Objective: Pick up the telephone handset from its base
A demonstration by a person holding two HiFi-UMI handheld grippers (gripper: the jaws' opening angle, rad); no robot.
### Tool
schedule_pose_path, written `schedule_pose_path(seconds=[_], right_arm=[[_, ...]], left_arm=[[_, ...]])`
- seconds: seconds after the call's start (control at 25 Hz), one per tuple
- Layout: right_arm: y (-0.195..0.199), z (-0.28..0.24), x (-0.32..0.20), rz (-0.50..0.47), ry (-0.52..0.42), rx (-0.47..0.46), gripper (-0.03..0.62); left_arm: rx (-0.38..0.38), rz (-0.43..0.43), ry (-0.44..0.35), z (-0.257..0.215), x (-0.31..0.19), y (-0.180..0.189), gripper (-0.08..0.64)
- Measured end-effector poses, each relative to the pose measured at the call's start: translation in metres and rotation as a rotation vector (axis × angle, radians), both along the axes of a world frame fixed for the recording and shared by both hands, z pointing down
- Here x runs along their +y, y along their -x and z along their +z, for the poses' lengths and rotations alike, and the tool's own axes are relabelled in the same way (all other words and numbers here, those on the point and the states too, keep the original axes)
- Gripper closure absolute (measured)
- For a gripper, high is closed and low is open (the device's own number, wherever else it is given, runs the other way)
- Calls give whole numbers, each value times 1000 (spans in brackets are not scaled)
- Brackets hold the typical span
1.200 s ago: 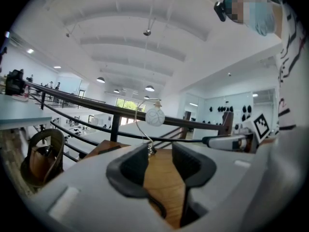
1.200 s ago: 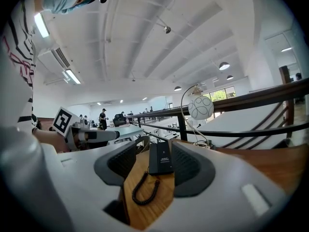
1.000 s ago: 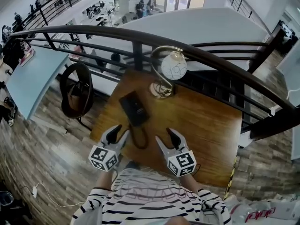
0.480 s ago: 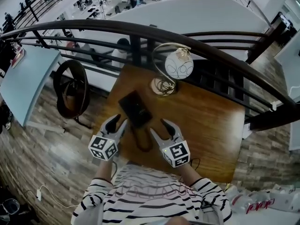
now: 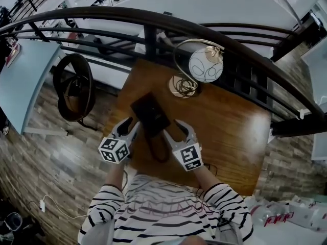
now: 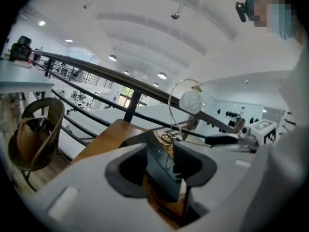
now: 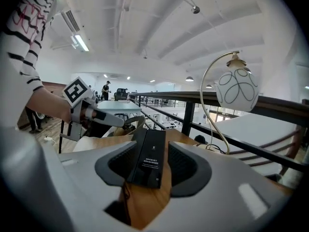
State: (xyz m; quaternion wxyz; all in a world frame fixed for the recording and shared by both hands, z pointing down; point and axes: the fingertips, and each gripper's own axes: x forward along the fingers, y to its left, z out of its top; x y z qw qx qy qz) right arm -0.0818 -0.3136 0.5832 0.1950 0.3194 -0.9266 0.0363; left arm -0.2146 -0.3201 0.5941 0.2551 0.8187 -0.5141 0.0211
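Note:
A black telephone (image 5: 149, 113) lies on the wooden table (image 5: 230, 131), its handset resting on the base. My left gripper (image 5: 130, 126) stands just left of the phone's near end and my right gripper (image 5: 177, 128) just right of it, neither touching it. In the left gripper view the phone (image 6: 161, 170) shows ahead through the open left gripper (image 6: 158, 151), whose jaws have just been opening. In the right gripper view the phone (image 7: 149, 159) lies ahead of the open right gripper (image 7: 152, 151), whose jaws have just been closing a little. Nothing sits between either pair of pads.
A gooseneck lamp with a white globe shade (image 5: 206, 65) stands on its round foot (image 5: 182, 86) behind the phone. The phone's dark cord (image 5: 156, 151) loops toward me. A dark railing (image 5: 153, 22) runs along the table's far edge. A round chair (image 5: 74, 88) stands left.
Both grippers have moved forward and down toward the phone and now flank its near end. The phone has not moved on the table.

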Motion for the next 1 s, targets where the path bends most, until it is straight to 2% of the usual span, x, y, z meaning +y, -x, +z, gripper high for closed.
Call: schedule_pose_path(seconds=[0.4,0.72,1.0], right_arm=[[31,48,-42,-32,8,93,408],[43,83,-55,-66,49,114,436],[54,102,-58,-101,71,143,457]], left_arm=[[123,-16,106,54,-34,11,365],[236,-39,179,82,-47,5,351],[327,-22,269,98,-44,-7,347]])
